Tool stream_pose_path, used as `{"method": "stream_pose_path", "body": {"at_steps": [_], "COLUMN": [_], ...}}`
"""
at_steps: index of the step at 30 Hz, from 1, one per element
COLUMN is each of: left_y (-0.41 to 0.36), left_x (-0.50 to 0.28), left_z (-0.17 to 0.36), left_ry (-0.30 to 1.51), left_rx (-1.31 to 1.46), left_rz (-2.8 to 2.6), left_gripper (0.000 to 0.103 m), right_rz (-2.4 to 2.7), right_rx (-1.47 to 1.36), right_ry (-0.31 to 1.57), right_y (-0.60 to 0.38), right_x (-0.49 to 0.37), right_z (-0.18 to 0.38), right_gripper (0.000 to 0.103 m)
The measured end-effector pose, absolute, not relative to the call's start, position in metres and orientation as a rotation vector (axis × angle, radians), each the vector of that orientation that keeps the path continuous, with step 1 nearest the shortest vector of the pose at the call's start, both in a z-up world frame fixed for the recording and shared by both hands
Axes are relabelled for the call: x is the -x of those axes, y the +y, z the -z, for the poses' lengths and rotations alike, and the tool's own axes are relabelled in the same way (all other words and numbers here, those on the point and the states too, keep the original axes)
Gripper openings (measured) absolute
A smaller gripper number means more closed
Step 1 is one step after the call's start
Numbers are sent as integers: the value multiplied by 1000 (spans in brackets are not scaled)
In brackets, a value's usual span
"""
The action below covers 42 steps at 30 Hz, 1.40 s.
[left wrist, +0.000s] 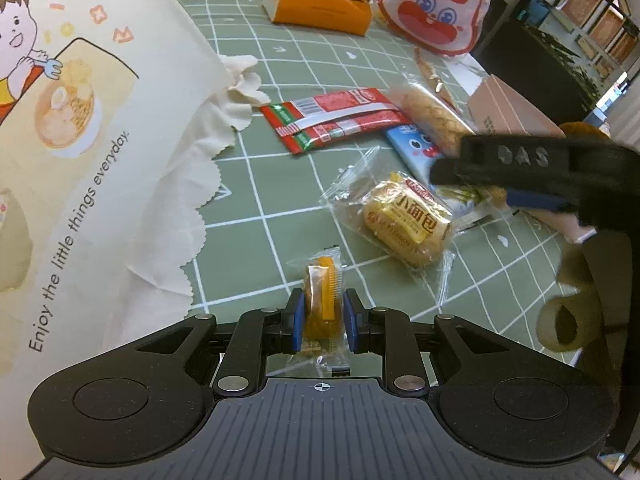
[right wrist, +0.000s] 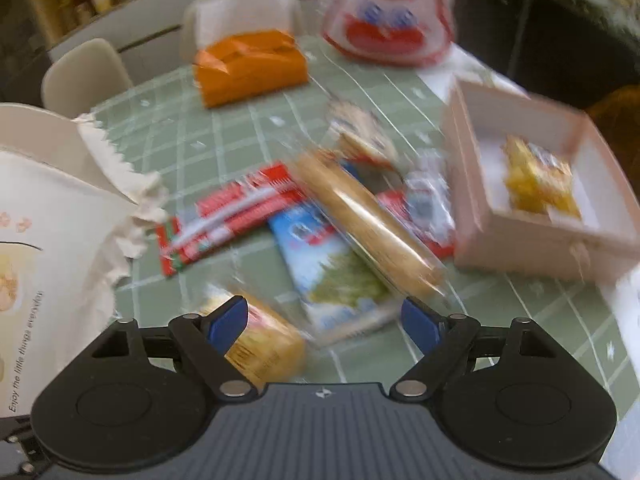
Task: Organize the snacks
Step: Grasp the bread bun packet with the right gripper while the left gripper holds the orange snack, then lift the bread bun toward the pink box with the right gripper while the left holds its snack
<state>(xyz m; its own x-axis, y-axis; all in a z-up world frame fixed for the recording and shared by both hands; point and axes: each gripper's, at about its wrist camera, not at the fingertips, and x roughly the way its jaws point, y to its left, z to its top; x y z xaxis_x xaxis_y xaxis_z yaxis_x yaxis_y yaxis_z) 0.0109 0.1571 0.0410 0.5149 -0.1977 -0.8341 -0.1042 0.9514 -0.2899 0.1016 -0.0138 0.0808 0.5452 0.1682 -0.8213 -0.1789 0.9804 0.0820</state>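
My left gripper (left wrist: 323, 312) is shut on a small orange snack in a clear wrapper (left wrist: 322, 300), held above the green checked tablecloth (left wrist: 248, 208). Ahead lie a wrapped small bread (left wrist: 406, 224), a red snack packet (left wrist: 336, 118), a blue packet (left wrist: 416, 148) and a long biscuit pack (left wrist: 432, 114). My right gripper (right wrist: 324, 320) is open, above the blue packet (right wrist: 332, 272), with the wrapped bread (right wrist: 260, 340) by its left finger. The long biscuit pack (right wrist: 368, 216) lies ahead. A pink box (right wrist: 532, 248) at the right holds a yellow snack (right wrist: 536, 180). The right view is blurred.
A cream printed bag (left wrist: 80, 140) fills the left side. An orange box (left wrist: 320, 2) and a red-and-white cartoon bag (left wrist: 436, 4) stand at the back. The right gripper's black body (left wrist: 540, 168) crosses the left wrist view. White chairs (right wrist: 240, 12) stand behind the table.
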Motion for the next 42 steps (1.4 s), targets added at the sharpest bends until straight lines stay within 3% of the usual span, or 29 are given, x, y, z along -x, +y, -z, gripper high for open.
{"method": "stream_pose_path", "body": {"at_steps": [12,16,20,32,36,42], "left_y": [167,165,151,85,74,57], "left_x": [-25,-28,-33,-44,-41,-38], "left_z": [-37,-36,-34,-32,-32,-32], "left_ry": [1020,1022,1033,1056,1066,1088], "left_rx": [328,326,323,264,254,233], "left_rz": [72,94,150,291,308,347], "left_gripper": [25,25,25,25,25,25], "right_rz": [-304,-310,-268,-91,1,172], "right_rx": [-43,-51,-88,-227,-281,-212], "right_ry": [1141,1153,1158,1120,1044,1035], "right_y": [2,-8,-29,-129,-164,-193], "right_x": [-117,-105,-93,-48,-48,-65], "right_z": [-55,-56,-56,-57,-67,-53], "right_gripper": [86,75,71,71,83,83]}}
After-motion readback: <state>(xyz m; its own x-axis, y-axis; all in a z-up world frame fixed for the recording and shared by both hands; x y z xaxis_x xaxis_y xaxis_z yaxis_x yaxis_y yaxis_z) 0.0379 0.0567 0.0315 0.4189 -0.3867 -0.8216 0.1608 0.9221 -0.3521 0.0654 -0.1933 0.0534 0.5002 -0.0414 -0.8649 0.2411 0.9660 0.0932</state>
